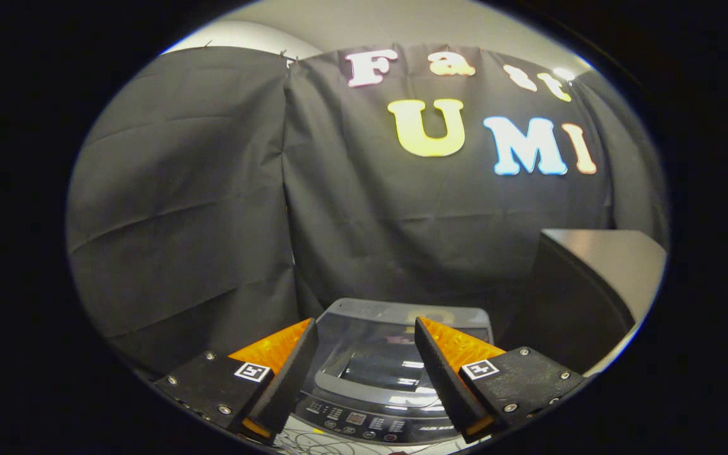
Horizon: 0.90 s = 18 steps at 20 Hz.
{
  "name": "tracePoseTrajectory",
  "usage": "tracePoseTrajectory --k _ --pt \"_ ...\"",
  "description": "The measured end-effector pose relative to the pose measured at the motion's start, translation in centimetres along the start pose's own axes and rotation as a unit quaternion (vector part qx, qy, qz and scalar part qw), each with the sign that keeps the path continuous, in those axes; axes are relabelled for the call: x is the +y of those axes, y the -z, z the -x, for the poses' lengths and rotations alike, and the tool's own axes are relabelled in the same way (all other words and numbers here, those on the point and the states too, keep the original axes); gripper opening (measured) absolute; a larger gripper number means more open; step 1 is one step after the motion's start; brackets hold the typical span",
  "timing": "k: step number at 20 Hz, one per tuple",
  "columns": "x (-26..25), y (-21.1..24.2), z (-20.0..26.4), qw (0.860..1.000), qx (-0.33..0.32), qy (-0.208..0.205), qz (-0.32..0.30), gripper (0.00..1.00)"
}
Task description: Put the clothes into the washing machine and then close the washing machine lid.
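A small grey washing machine [395, 354] stands just ahead of my fingers, low against the black cloth wall. Its glossy dark lid [389, 341] lies flat and closed on top, and a control panel [364, 422] with small buttons runs along its near edge. My gripper [366, 328] hovers above the machine's front, open, with nothing between its fingers; the lid shows in the gap between them. I see no clothes here.
A dark box with a flat pale top [598, 284] stands to the right of the machine, taller than it. The black cloth wall [212, 189] hangs close behind. Thin cables [313, 442] lie on the pale surface below the control panel.
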State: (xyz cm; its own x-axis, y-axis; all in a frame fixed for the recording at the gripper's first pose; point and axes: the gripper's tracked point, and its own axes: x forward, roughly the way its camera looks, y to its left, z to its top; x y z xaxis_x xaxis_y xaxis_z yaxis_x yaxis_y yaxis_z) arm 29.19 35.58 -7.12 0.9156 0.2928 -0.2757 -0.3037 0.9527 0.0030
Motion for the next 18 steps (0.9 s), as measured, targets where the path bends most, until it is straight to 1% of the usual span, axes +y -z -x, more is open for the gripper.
tracePoseTrajectory --k 3,5,12,18 --pt "-1.7 -1.0 3.4 1.0 -0.02 -0.004 0.007 0.94" --pt "-3.6 -1.9 6.4 0.999 -0.033 0.002 0.005 0.94" --pt "-10.3 -3.5 15.4 0.997 -0.067 0.045 -0.009 0.94" --pt "-14.4 -3.9 21.7 0.993 -0.088 0.08 -0.009 0.94"
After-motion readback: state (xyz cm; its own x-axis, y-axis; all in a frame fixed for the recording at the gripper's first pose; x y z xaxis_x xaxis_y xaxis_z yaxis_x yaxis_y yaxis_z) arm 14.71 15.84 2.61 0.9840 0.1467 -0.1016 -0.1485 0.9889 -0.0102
